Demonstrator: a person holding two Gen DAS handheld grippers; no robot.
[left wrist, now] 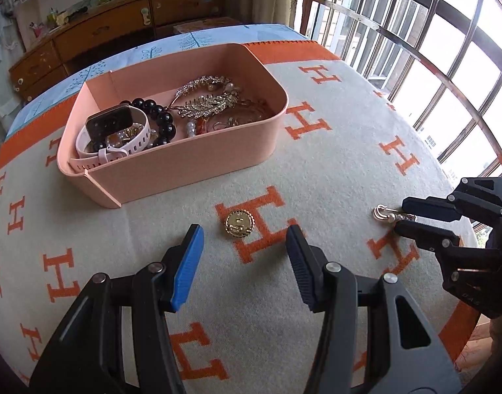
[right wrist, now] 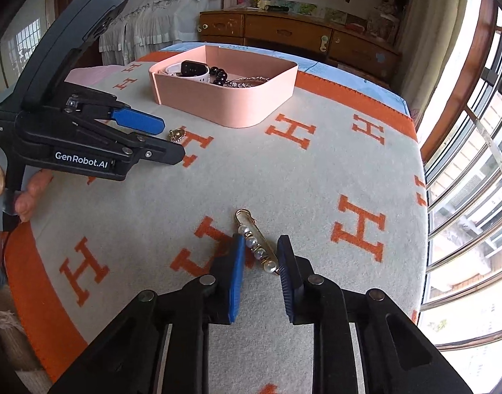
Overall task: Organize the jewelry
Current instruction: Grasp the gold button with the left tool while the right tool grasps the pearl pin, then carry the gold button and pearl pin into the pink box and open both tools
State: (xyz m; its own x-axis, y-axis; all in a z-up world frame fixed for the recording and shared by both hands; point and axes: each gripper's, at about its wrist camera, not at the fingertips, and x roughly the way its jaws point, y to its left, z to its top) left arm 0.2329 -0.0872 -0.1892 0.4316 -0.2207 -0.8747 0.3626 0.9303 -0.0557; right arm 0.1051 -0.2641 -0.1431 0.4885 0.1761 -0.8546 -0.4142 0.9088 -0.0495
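A pink box [left wrist: 198, 161] holds a white smartwatch [left wrist: 111, 124], a black bead bracelet [left wrist: 159, 115], gold leaf brooches [left wrist: 208, 103] and other pieces. The box also shows in the right wrist view [right wrist: 231, 98]. A round gold brooch [left wrist: 239, 224] lies on the blanket just ahead of my open, empty left gripper [left wrist: 244, 233]. It also shows in the right wrist view [right wrist: 176, 135], beside the left gripper [right wrist: 168, 138]. A gold pearl pin [right wrist: 258, 243] lies on the blanket between the fingers of my open right gripper [right wrist: 260, 246]. The pin [left wrist: 393, 214] and right gripper [left wrist: 402, 216] also show in the left wrist view.
The table is covered by a cream blanket [left wrist: 316, 170] with orange H letters and an orange border. A barred window [left wrist: 431, 49] runs along the right. A wooden dresser [right wrist: 300, 36] stands behind the table. The table's right edge [right wrist: 421, 170] is near the right gripper.
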